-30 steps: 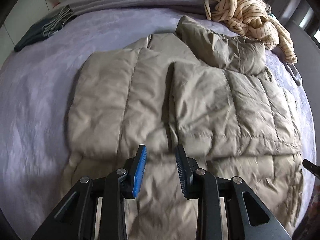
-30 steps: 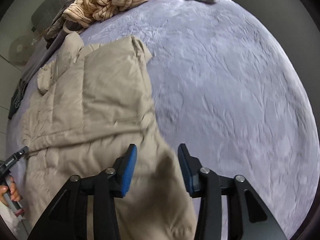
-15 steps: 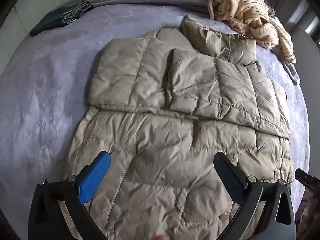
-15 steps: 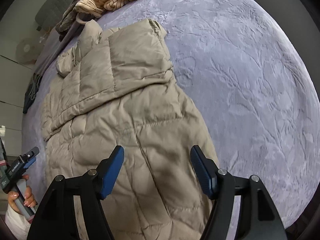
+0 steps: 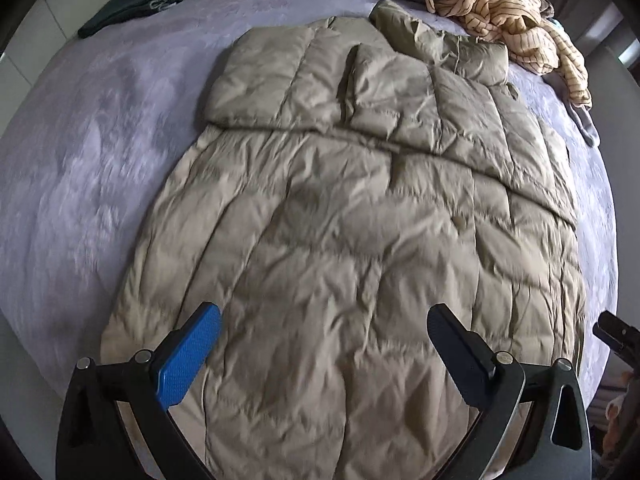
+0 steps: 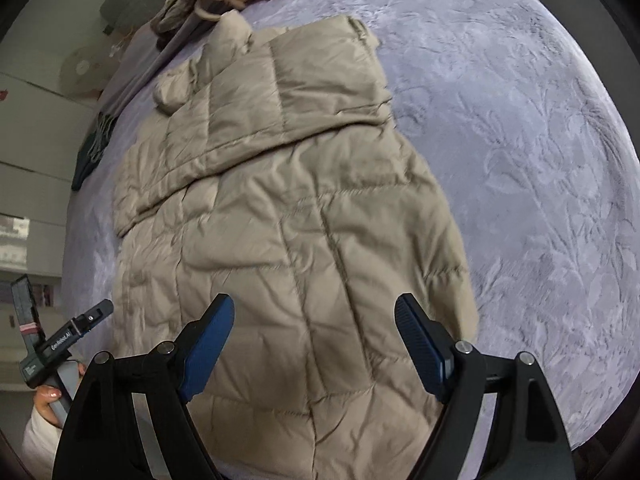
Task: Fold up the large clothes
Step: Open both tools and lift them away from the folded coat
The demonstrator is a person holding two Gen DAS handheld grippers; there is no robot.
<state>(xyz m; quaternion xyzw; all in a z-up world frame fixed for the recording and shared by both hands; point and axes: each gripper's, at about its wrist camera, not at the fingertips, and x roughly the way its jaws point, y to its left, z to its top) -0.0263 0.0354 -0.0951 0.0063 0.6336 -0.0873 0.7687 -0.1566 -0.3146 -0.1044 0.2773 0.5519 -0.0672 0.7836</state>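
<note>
Jacket: a padded khaki jacket (image 5: 340, 248) lies flat on the lilac bed (image 5: 80, 168), directly under and ahead of both pairs of fingers; its two sleeves are already folded in across the far part of the body.

Long axis: it runs away from the fingers, hem end nearest, collar end farthest, beside the striped sweater (image 5: 508, 20) heaped at the far edge of the bed.

Left gripper (image 5: 324, 344): fingers spread wide, nothing between the pads; they hang above the hem region, toward the jacket's left side, clear of the cloth.

Right gripper (image 6: 316, 340): fingers spread, their gap has just been widening, nothing pinched; they hang above the hem region toward the jacket's right edge, with bare bed just beyond the right finger.

Nearer hand: neither clearly; each sits over its own half of the hem, so the two near corners divide naturally between them.

Relation that matters: the near hem lies below and slightly behind the fingertips, at the bottom edge of both views, and its corners are not fully visible.

Likely next move: a judgement only; pinch the hem at both sides and carry it along the long axis toward the collar.
</note>
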